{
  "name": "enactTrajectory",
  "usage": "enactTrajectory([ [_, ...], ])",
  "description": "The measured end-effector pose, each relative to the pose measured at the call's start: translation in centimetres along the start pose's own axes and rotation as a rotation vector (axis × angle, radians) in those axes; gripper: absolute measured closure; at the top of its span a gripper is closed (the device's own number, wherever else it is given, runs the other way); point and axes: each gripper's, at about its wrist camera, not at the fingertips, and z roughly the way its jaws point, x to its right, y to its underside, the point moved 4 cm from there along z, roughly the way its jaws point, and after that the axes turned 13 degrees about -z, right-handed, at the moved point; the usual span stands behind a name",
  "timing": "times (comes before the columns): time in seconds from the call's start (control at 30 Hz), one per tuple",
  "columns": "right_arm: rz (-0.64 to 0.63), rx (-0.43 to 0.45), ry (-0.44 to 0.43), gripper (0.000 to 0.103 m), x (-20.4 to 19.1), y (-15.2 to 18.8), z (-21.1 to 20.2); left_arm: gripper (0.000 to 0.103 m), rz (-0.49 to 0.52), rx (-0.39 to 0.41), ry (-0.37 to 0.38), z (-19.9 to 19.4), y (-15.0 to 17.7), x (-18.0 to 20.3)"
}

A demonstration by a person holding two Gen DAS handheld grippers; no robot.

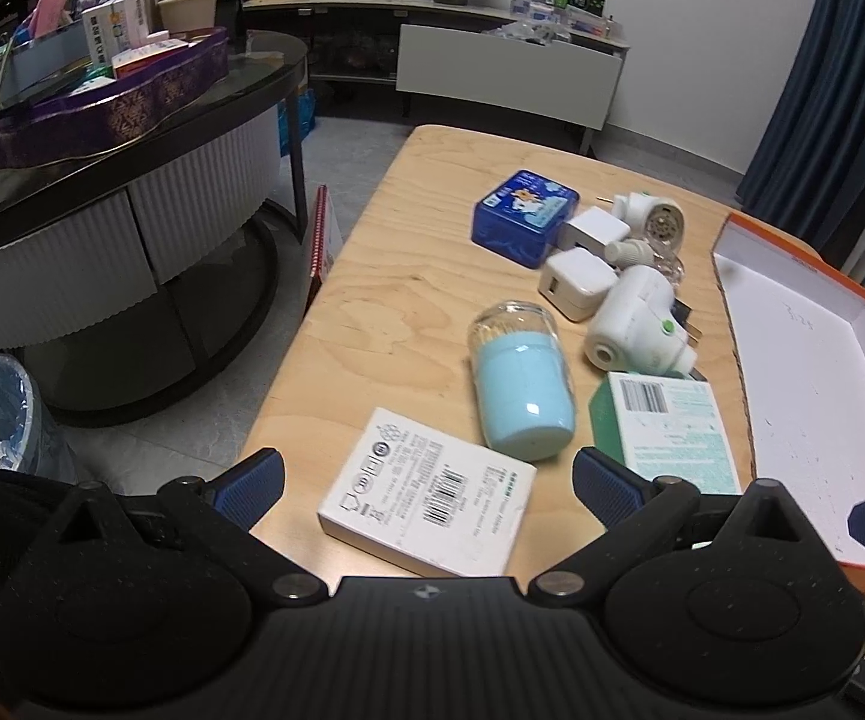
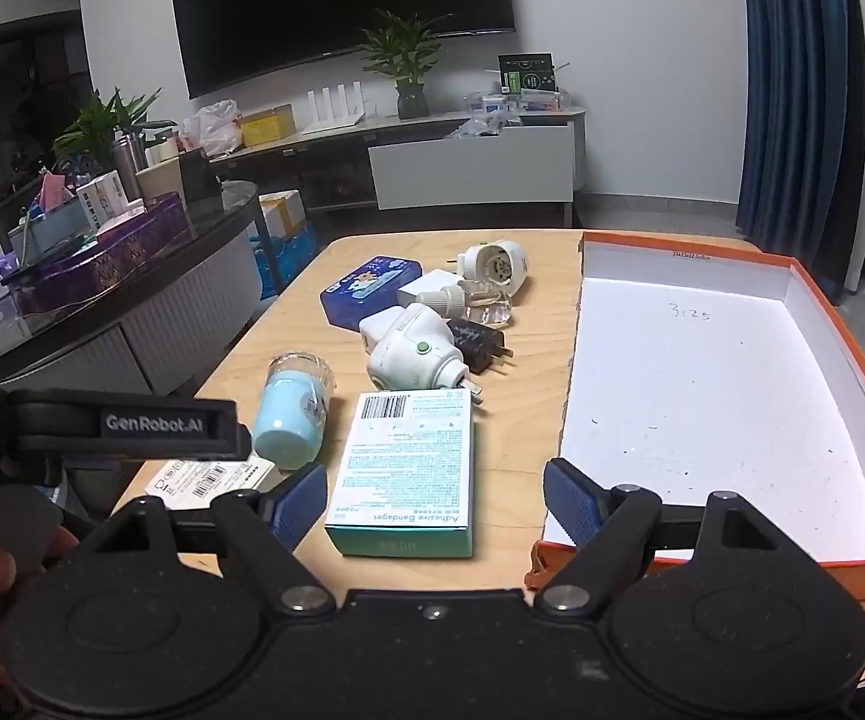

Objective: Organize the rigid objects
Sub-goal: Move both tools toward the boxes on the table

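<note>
Adhesive Bandaget box (image 2: 405, 468) and other bits scattered on the desk (image 1: 384, 276)
Left tool (image 1: 426, 483) reads "GenRobot.AI", spread wide over a white barcode box (image 1: 426, 495); right tool (image 2: 435, 501) spread too, nothing pinched. Orange tray (image 2: 840, 324) has "3:25" scribbled inside.

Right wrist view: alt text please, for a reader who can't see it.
The open right gripper hovers over a wooden table, just above a teal bandage box. An empty orange-rimmed box lies to its right; a blue jar, blue tin and white plugs lie beyond.
</note>
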Motion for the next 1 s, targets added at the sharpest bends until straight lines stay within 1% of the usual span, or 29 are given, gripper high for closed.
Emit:
enactTrajectory([
  [0.17, 0.003, -0.011, -0.008, 0.01, 0.0, -0.3, 0.3, 0.0, -0.022, -0.003, -0.007, 0.2, -0.4, -0.8],
  [0.33, 0.004, -0.002, -0.009, 0.01, 0.0, 0.1, 0.4, 0.0, -0.022, -0.018, -0.013, 0.5, -0.2, -1.3],
  [0.4, 0.0, -0.011, -0.017, 0.01, -0.2, 0.0, 0.3, 0.0, -0.021, -0.024, -0.013, 0.6, 0.0, -1.4],
  [1.0, -0.011, -0.03, -0.017, 0.01, -1.0, 0.0, 0.4, 0.0, 0.061, -0.026, -0.002, 0.4, 1.4, -1.1],
])
